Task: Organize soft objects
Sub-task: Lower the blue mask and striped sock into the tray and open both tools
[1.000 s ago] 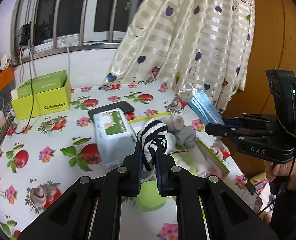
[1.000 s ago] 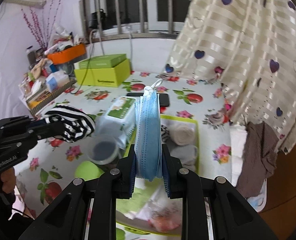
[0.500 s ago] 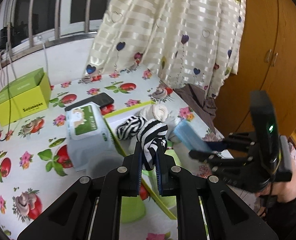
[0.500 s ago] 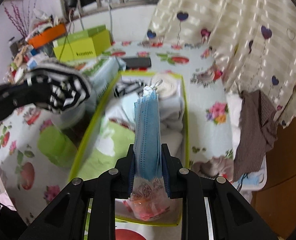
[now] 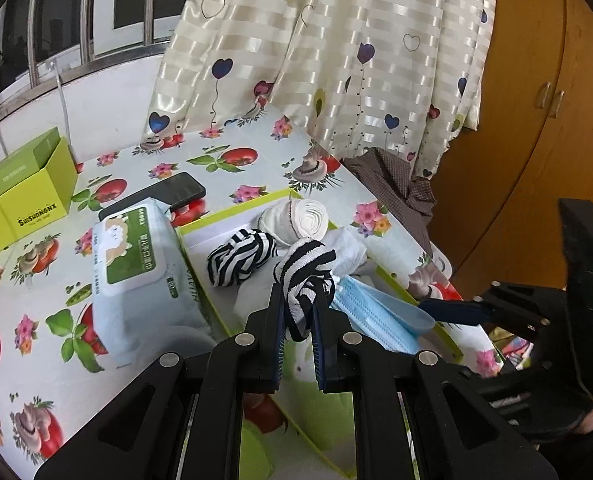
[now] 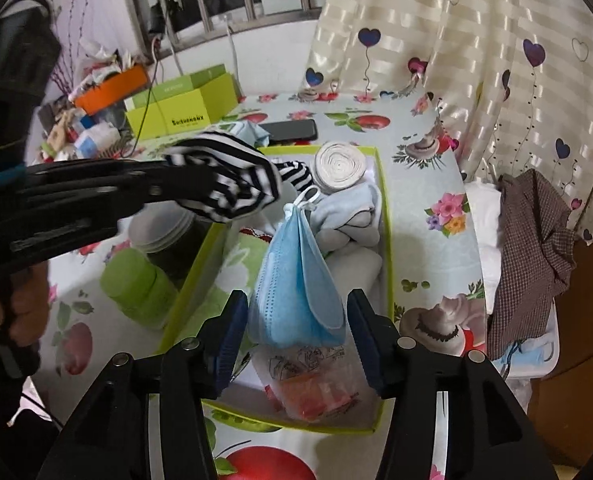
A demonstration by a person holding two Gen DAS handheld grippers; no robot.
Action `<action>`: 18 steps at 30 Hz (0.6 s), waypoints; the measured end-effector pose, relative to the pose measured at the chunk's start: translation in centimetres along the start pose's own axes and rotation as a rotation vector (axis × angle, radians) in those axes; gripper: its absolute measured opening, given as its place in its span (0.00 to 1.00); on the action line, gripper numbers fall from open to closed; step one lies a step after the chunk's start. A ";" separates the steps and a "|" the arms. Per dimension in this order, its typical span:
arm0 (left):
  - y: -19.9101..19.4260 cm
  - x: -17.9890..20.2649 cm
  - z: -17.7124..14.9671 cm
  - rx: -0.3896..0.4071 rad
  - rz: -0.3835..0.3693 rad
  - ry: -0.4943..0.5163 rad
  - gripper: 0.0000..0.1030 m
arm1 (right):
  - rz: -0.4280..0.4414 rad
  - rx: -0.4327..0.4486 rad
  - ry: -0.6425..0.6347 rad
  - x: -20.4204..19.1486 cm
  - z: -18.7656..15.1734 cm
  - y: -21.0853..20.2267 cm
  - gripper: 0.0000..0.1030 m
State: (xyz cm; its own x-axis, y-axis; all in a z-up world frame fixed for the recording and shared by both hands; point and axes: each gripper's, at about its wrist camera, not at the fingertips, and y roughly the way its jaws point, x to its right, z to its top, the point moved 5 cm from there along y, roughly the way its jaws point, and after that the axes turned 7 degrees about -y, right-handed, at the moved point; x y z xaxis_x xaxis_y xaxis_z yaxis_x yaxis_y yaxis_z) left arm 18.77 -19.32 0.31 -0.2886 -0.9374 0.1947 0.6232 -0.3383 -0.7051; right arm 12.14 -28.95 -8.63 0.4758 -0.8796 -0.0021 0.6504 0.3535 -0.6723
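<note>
Left gripper [image 5: 299,312] pinches striped sock [image 5: 305,276] above yellow-green box [image 6: 385,216], ready to drop beside its mate [image 5: 241,257] at 10 o'clock; right gripper [image 6: 296,336], jaws spread, has blue face masks [image 6: 296,280] lying loose between them over box's 6 o'clock end.

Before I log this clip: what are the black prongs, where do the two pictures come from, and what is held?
A person holds two handheld grippers; each carries a camera looking along its own fingers, so each view also shows the other gripper. The left gripper is shut on a black-and-white striped sock. The right gripper is open, with blue face masks between its fingers, over the yellow-green box. Inside the box lie another striped sock and a rolled beige sock. On the floral tablecloth beside it lie a wet-wipes pack and a phone.
</note>
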 end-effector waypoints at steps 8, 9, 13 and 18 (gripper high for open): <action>4.4 0.4 -0.2 -0.090 0.016 0.020 0.12 | 0.015 0.031 0.015 0.1 -0.3 -0.8 0.50; 4.7 0.5 -0.4 -0.096 0.012 0.021 0.12 | 0.016 0.033 0.017 0.2 -0.3 -0.9 0.50; 4.4 0.5 -0.5 -0.089 -0.013 0.022 0.31 | 0.014 0.049 0.026 0.3 -0.3 -1.4 0.50; 2.6 0.0 -0.2 -0.042 -0.038 0.004 0.51 | 0.010 0.071 0.032 0.2 -0.2 -1.9 0.50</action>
State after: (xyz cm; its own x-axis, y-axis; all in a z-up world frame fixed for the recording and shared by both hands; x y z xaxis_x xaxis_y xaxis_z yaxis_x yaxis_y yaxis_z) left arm 20.24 -20.24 -1.67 -0.3149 -0.9234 0.2194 0.5808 -0.3703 -0.7249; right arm 10.91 -29.88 -7.48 0.4643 -0.8851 -0.0330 0.6864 0.3831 -0.6182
